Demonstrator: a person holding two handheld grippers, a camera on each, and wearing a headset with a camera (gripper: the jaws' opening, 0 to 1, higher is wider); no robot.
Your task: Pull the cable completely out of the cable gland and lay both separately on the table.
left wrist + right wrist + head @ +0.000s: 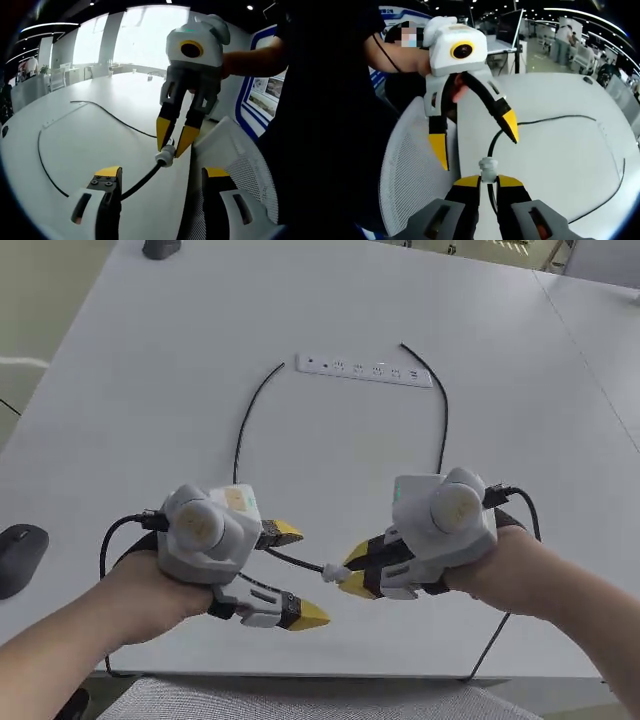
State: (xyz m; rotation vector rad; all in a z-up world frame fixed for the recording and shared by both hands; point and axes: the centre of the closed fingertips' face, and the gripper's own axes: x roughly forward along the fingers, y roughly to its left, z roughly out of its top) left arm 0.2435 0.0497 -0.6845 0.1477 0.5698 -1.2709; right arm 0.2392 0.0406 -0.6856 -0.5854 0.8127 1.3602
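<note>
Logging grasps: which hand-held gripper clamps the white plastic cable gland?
The right hand-held gripper: its jaws are shut on the white plastic cable gland, whereas the left hand-held gripper stands open around the black cable.

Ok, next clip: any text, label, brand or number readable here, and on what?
No text is readable.
power strip: markings too small.
wall poster, left gripper view: print too blurred.
blue sign, right gripper view: lettering too blurred.
orange label on left gripper: too small.
</note>
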